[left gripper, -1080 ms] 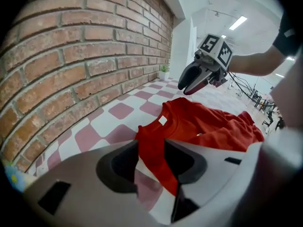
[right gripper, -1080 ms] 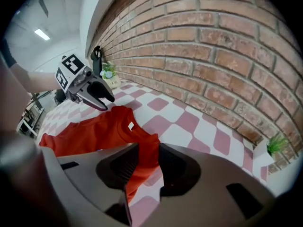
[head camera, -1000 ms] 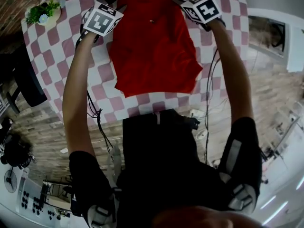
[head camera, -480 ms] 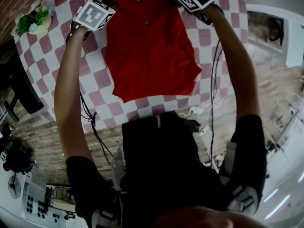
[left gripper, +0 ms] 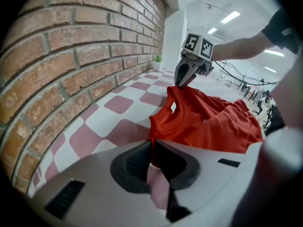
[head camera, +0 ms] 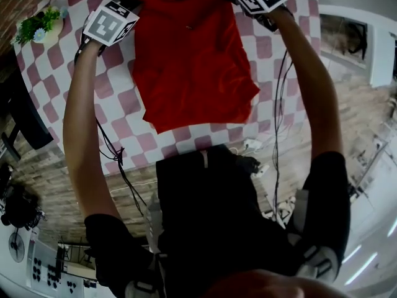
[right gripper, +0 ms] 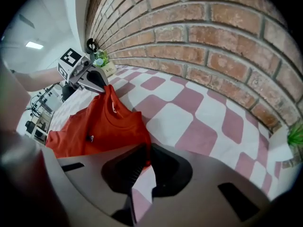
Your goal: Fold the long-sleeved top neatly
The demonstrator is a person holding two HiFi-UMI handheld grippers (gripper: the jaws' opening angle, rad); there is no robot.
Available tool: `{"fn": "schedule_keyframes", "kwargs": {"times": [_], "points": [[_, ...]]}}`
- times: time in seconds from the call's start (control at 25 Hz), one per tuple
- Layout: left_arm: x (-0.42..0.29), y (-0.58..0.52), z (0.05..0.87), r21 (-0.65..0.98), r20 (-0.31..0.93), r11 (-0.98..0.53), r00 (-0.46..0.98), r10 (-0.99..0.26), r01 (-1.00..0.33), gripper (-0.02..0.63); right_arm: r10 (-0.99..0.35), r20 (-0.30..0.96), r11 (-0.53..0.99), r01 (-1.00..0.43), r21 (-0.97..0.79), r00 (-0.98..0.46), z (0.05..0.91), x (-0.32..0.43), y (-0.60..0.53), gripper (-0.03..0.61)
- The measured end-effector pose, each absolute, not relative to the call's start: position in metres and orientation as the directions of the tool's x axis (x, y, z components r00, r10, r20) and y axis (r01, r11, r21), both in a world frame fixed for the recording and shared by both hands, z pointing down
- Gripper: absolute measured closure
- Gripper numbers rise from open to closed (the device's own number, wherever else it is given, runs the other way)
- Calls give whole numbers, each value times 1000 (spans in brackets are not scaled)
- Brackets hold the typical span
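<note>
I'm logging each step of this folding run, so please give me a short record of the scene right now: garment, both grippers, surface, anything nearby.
garment: red long-sleeved cloth top, lying flat, collar towards the wall, no sleeve spread at either side
left gripper: jaws have just been closing, now pinching the top's edge at one collar-end corner
right gripper: jaws have just been closing, now pinching the opposite collar-end corner
surface: table with pink-and-white checked cloth
nearby: small potted green plant; red brick wall
</note>
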State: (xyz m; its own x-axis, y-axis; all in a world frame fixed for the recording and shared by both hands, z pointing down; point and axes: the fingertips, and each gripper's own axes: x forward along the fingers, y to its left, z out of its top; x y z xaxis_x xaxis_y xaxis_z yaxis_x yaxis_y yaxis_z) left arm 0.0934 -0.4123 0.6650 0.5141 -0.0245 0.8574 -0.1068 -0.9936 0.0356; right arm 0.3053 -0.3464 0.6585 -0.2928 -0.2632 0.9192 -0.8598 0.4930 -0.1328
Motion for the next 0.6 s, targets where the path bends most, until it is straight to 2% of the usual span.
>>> {"fn": "schedule_keyframes", "kwargs": {"times": [0.2, 0.44, 0.6], "points": [[97, -408, 646, -72, 838, -993, 533, -113, -98, 586, -347, 912, 474, -880, -30, -218, 648, 323, -344, 545], [89, -390, 612, -191, 784, -974, 578, -228, -125, 586, -457, 867, 470, -881, 47, -197, 612, 317, -332, 545], [86, -370, 578, -286, 743, -954, 606, -283, -95, 586, -539, 817, 450, -890, 73, -206, 583, 311, -316, 546]]}}
